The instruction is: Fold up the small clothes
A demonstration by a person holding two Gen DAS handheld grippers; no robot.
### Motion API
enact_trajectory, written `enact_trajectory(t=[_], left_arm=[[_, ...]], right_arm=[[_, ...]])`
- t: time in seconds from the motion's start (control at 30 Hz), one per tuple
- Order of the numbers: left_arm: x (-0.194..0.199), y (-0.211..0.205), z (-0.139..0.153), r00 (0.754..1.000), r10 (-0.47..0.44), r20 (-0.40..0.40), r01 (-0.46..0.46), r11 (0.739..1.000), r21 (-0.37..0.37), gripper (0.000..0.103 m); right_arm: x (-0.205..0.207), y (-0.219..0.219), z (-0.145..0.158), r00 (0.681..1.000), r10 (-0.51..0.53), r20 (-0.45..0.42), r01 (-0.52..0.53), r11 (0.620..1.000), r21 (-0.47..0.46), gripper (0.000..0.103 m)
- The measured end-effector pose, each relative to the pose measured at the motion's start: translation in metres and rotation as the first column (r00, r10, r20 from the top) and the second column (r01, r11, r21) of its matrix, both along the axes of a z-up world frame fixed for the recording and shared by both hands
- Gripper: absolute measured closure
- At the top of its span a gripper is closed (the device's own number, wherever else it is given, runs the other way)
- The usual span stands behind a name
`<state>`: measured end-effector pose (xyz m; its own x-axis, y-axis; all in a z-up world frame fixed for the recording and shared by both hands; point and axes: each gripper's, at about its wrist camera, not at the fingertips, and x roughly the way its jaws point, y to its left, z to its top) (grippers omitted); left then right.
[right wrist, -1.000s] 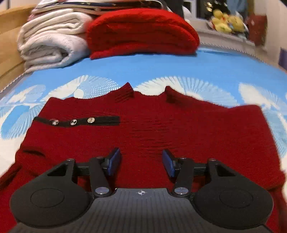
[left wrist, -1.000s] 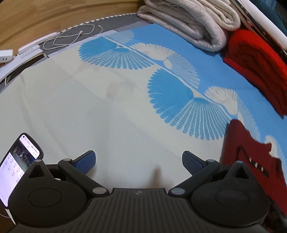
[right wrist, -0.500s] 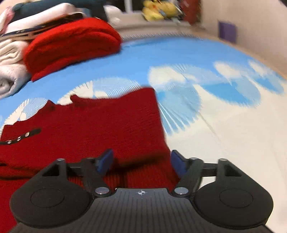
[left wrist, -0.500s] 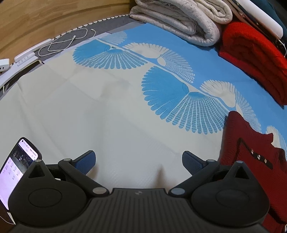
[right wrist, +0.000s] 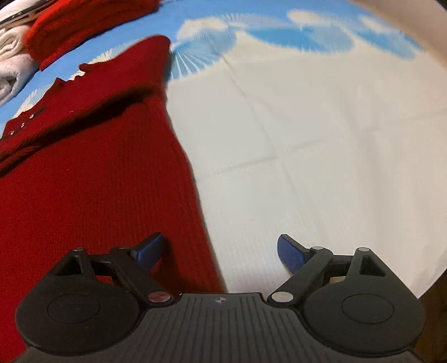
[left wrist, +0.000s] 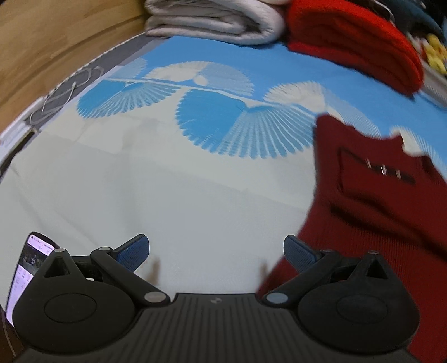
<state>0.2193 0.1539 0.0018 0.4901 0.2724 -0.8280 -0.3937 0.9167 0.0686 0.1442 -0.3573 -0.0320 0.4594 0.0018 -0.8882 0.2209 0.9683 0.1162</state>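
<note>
A small dark red knit sweater (left wrist: 371, 212) lies flat on the blue and white bedspread (left wrist: 195, 178), with a black button strip (left wrist: 382, 170) near its shoulder. My left gripper (left wrist: 216, 252) is open and empty, over the sheet at the sweater's left edge. In the right wrist view the sweater (right wrist: 92, 178) fills the left half. My right gripper (right wrist: 220, 252) is open and straddles the sweater's right edge low down, with its left fingertip (right wrist: 151, 248) over the knit and its right one over the bare sheet.
A folded pale blanket (left wrist: 218, 19) and a folded bright red garment (left wrist: 354, 39) lie at the head of the bed. A wooden bed frame (left wrist: 56, 42), a white cable (left wrist: 58, 97) and a lit phone (left wrist: 25, 273) are at the left.
Both grippers have swung outward: the left one toward the sweater's left edge, the right one to its right edge and lower. The right gripper's jaws have opened wider.
</note>
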Motion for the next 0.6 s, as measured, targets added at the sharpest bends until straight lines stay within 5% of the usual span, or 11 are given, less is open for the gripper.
enact_trajectory(t=[0.33,0.6], left_arm=[[-0.029,-0.032,-0.017,0.989,-0.139,-0.04,0.143,0.983,0.114,0.0],[-0.028,-0.032,-0.019,0.984,-0.167,-0.055,0.172,0.979,0.109,0.0]], right_arm=[[0.001,-0.003,-0.001,0.997,0.072,0.008,-0.072,0.997,-0.029,0.009],[0.006,-0.001,-0.003,0.997,0.071,0.005,-0.071,0.997,-0.039,0.006]])
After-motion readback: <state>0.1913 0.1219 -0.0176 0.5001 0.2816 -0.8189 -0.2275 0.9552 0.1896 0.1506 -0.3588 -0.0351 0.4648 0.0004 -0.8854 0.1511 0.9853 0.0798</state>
